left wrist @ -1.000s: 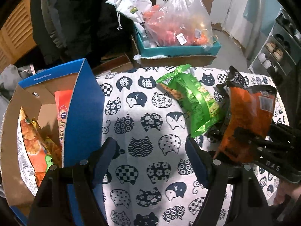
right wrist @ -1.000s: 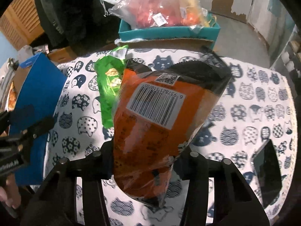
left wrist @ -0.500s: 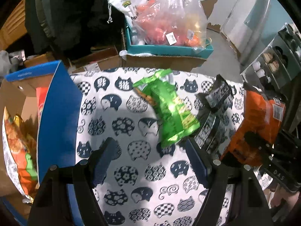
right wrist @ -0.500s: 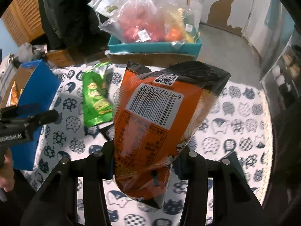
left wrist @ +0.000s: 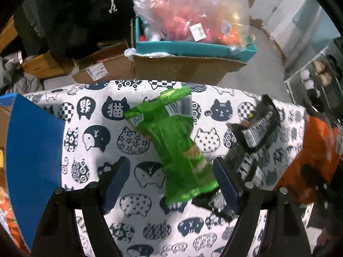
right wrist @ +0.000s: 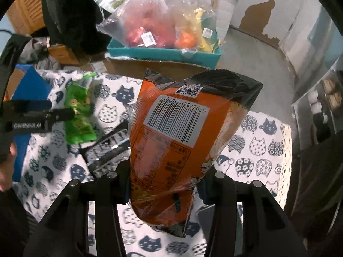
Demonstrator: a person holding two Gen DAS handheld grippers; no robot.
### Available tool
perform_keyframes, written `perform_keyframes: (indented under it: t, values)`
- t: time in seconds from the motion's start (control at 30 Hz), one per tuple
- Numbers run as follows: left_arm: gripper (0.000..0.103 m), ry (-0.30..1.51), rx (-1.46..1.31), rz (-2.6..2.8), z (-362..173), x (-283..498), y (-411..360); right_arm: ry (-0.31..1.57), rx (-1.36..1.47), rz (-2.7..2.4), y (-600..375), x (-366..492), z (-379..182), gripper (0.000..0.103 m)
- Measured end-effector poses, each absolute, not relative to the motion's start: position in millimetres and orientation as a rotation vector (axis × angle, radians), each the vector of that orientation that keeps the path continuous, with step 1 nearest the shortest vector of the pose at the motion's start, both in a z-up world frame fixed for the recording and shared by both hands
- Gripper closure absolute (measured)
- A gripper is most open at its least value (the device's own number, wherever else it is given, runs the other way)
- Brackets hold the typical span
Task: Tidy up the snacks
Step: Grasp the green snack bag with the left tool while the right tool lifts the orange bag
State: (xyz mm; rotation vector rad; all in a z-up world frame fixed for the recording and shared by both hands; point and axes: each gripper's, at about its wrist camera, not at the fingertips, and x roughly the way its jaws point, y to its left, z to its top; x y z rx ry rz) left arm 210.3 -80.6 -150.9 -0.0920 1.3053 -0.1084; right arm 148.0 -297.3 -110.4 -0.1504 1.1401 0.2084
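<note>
My right gripper point(right wrist: 164, 184) is shut on an orange snack bag point(right wrist: 178, 137) with a barcode and holds it upright above the table; the bag also shows at the right edge of the left wrist view point(left wrist: 310, 156). My left gripper point(left wrist: 171, 182) is open and empty, just above a green snack bag point(left wrist: 173, 143) lying on the cat-print tablecloth point(left wrist: 94, 132). The green bag also shows in the right wrist view point(right wrist: 79, 115). A black snack packet point(left wrist: 257, 128) lies to the right of the green bag. A blue cardboard box point(left wrist: 32, 154) stands at the left.
Behind the table a teal box point(left wrist: 193, 49) on a brown carton point(left wrist: 182, 68) holds a clear plastic bag of goods point(left wrist: 193, 15). More cartons point(left wrist: 98, 68) sit on the floor at the back left. A dark flat device point(right wrist: 208, 220) lies near the table's front right.
My left gripper has moved right, away from the blue box and over the green bag. My right gripper has lifted the orange bag higher and pulled back from the table.
</note>
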Motion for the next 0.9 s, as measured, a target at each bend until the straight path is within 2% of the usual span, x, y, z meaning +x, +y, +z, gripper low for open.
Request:
perform_keyframes:
  t: [0.27,0.33,0.37,0.4,0.9]
  values:
    - [0.022,1.337,-0.121,-0.090,-173.0,229.5,-85.8,1.153,-0.075,0.221,-301.3,163.7,-126.4,0.058]
    - [0.033,1.329,-0.123,-0.108,-176.3,231.2,-87.7,1.160,-0.073,0.223,-300.1,167.0,-131.1,0.058]
    - [0.052,1.330,-0.118,-0.113,-177.9,231.2,-88.8,1.164,-0.074,0.225,-299.6,168.3,-133.2,0.058]
    - [0.063,1.340,-0.111,-0.124,-180.2,230.8,-90.3,1.165,-0.074,0.225,-299.4,169.2,-134.6,0.058]
    - [0.067,1.238,0.051,-0.131,-150.6,200.0,-71.1,1.121,-0.015,0.210,-298.4,166.3,-116.8,0.058]
